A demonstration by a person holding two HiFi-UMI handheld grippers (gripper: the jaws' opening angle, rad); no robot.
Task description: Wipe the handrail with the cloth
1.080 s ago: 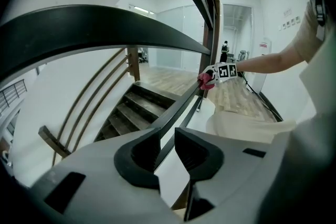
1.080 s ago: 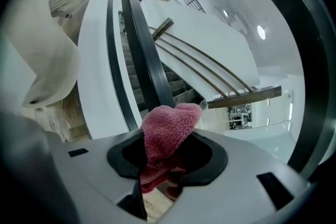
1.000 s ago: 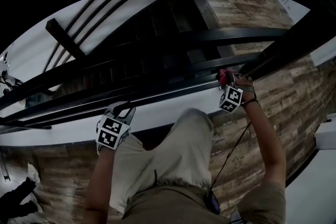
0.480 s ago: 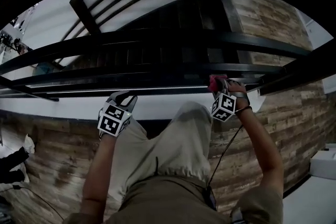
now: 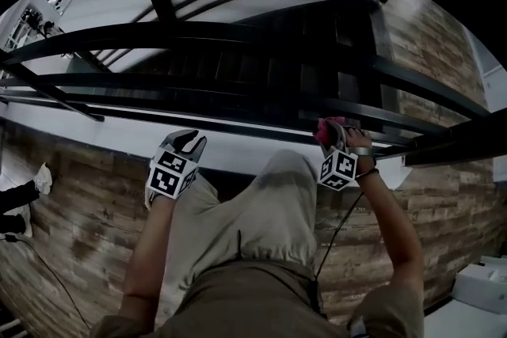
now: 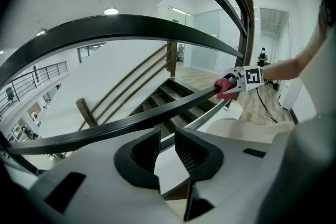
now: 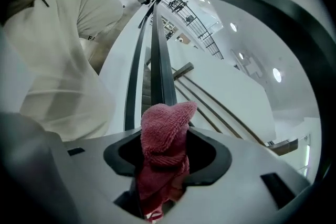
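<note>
Cloth: pink terry cloth sits between the two fingers of my right claw, bunched into a lump that sticks out past the tips and lies on the dark handrail.
Right claw: its jaws are opening; in the right gripper view a dark gap shows on each side of the cloth's upper part, so the pads are not pinching it there, while its lower end hangs down into the throat of the claw.
Left claw: my left claw has its jaws only a little apart, with nothing between them; through the slit I see pale ledge and a strip of rail.
Left claw's place: on my side of the handrail, tips just beside it; I cannot tell whether they touch.
Gap between claws: well apart along the same rail, the left one to the left of my leg, the right one to its right.
Rail ahead: from the cloth the bar runs as a straight dark strip towards my left claw.
Edges: a thicker upper rail arcs above; beyond the bars the stairs drop away.
Footing: wooden floor lies under me on both sides.
</note>
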